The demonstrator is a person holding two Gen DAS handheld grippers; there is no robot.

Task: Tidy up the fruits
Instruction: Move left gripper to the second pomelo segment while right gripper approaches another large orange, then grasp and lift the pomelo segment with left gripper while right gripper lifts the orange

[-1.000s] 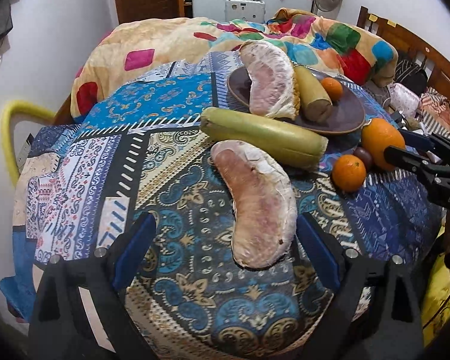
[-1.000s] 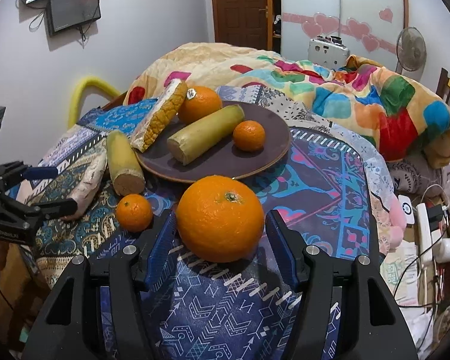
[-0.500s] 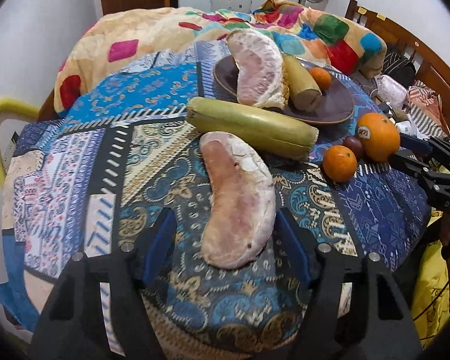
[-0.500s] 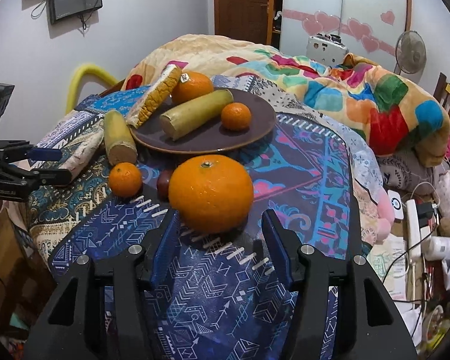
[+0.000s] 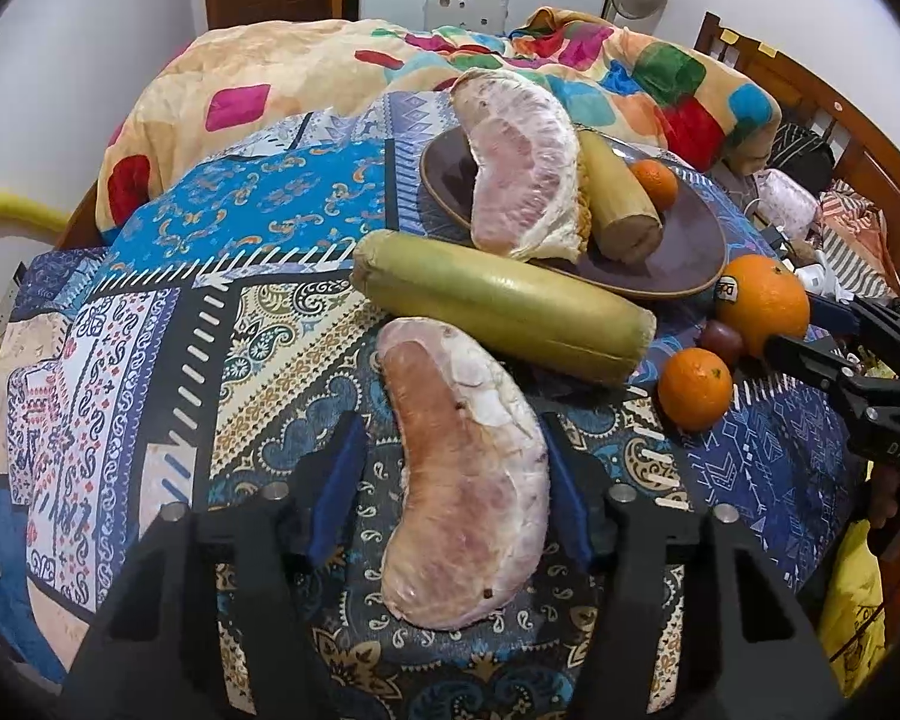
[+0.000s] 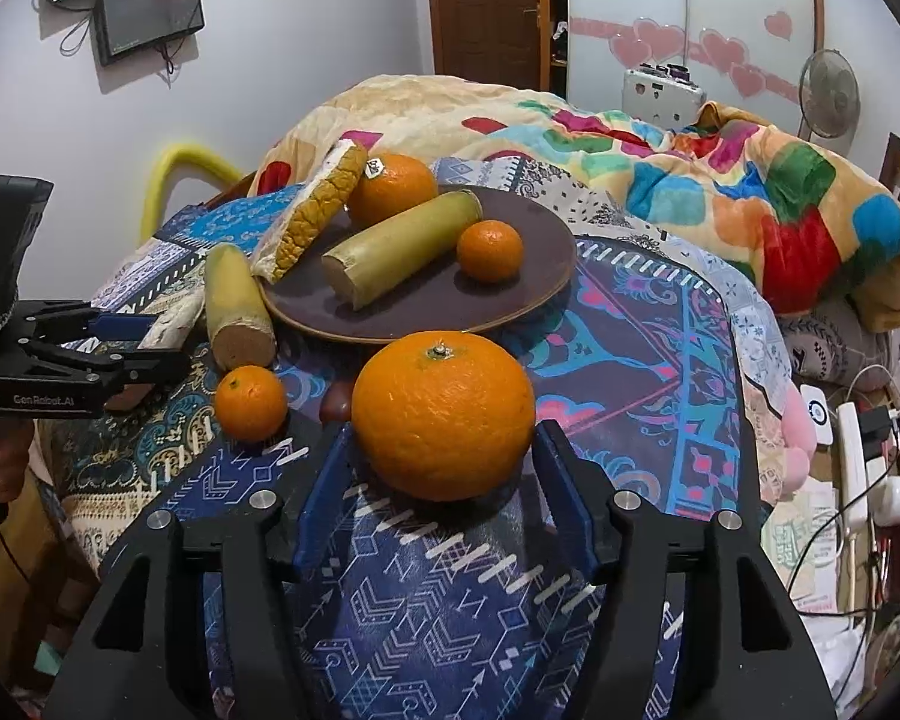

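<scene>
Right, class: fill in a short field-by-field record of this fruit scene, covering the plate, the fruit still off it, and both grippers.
plate: brown, holding a pomelo segment, a cut sugarcane piece, a big orange, a small mandarin
off plate: pomelo wedge, long sugarcane piece, large orange, small mandarin, a dark round fruit
left gripper: open, fingers either side of the pomelo wedge
right gripper: open, straddling the large orange
surface: patterned cloth

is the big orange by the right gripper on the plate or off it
Off it. The big orange sits on the patterned cloth in front of the brown plate, between the open right gripper fingers, which flank it.
</scene>
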